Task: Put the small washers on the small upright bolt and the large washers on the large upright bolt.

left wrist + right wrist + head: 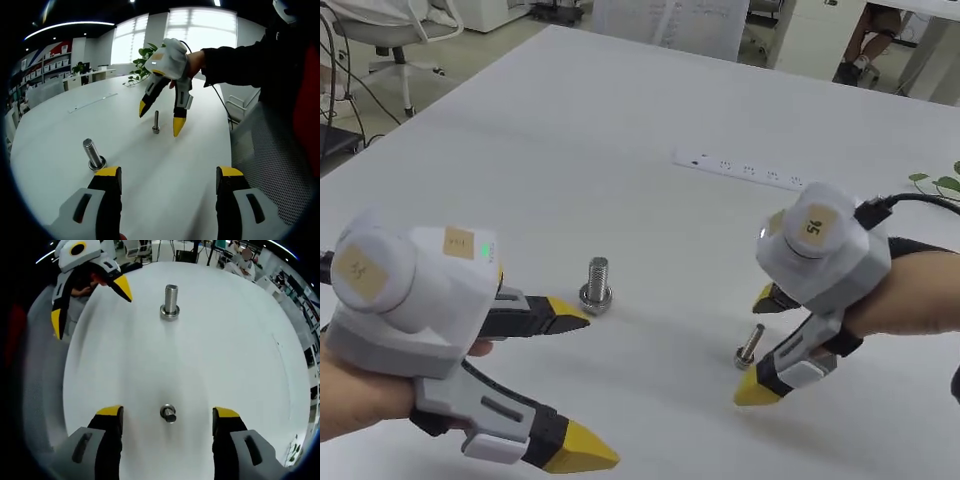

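Note:
The large upright bolt (597, 283) stands mid-table with a ring-like stack, seemingly washers, around its base. It also shows as the large bolt (93, 155) and the large bolt (170, 302). The small upright bolt (750, 345) stands to its right, with a ring at its foot in the right gripper view. My right gripper (758, 345) is open, its jaws straddling the small bolt (168, 413) without touching it. My left gripper (578, 385) is open and holds nothing, its upper jaw just left of the large bolt. The right gripper (160, 118) hangs over the small bolt (156, 121).
A white power strip (740, 168) lies further back on the white table (570, 130). Plant leaves (940, 183) sit at the right edge. Office chairs (390, 40) and a seated person (870, 30) are beyond the table.

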Available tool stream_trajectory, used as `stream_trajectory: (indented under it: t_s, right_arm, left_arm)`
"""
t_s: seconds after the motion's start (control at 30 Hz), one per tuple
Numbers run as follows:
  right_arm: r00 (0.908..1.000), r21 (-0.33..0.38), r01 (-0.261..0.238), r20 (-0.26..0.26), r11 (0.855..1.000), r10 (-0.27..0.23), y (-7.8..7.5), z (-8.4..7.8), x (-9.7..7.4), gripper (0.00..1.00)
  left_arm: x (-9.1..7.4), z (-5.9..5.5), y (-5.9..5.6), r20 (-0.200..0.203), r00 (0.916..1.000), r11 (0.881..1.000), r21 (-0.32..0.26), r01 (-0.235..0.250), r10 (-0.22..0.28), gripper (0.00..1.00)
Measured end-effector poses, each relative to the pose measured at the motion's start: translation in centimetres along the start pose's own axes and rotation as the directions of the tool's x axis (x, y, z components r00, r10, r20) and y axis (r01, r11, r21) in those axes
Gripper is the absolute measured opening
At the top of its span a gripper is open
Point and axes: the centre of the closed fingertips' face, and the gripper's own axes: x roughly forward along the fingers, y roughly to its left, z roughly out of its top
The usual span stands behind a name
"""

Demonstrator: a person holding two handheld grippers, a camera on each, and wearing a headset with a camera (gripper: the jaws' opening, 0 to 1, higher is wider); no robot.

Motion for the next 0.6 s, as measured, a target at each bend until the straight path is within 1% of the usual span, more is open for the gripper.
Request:
stream_trajectory:
  t_s: [0.13, 0.23, 0.3, 0.43, 0.53, 0.6]
  right_arm:
    - [0.9989, 0.023, 0.009, 0.046, 1.0, -0.01, 0.1, 0.16, -0.03, 0.82]
    - [0.9959, 0.037, 0.021, 0.087, 0.999, -0.024, 0.1, 0.49, -0.05, 0.9]
    - [0.994, 0.039, 0.031, 0.103, 0.999, -0.035, 0.1, 0.54, -0.13, 0.92]
    - [0.9874, 0.064, 0.048, 0.147, 0.997, -0.057, 0.18, 0.74, -0.23, 0.96]
    - [0.9802, 0.088, 0.054, 0.185, 0.995, -0.069, 0.39, 0.89, -0.4, 0.97]
    - [0.9768, 0.103, 0.052, 0.202, 0.993, -0.072, 0.6, 0.8, -0.51, 0.98]
  left_arm:
    - [0.03, -0.06, -0.08, -0.003, 1.0, 1.0, 0.0, 0.003, -0.003, 0.77]
    - [0.04, -0.06, -0.13, -0.004, 1.0, 1.0, 0.001, 0.004, -0.004, 0.77]
    - [0.05, -0.09, -0.16, -0.005, 1.0, 1.0, 0.0, 0.006, -0.006, 0.77]
    - [0.09, -0.16, -0.23, -0.008, 0.9999, 1.0, 0.0, 0.009, -0.009, 0.77]
    - [0.08, -0.19, -0.22, -0.008, 0.9999, 1.0, -0.002, 0.01, -0.01, 0.77]
    - [0.07, -0.2, -0.2, -0.008, 0.9999, 1.0, -0.004, 0.01, -0.01, 0.77]
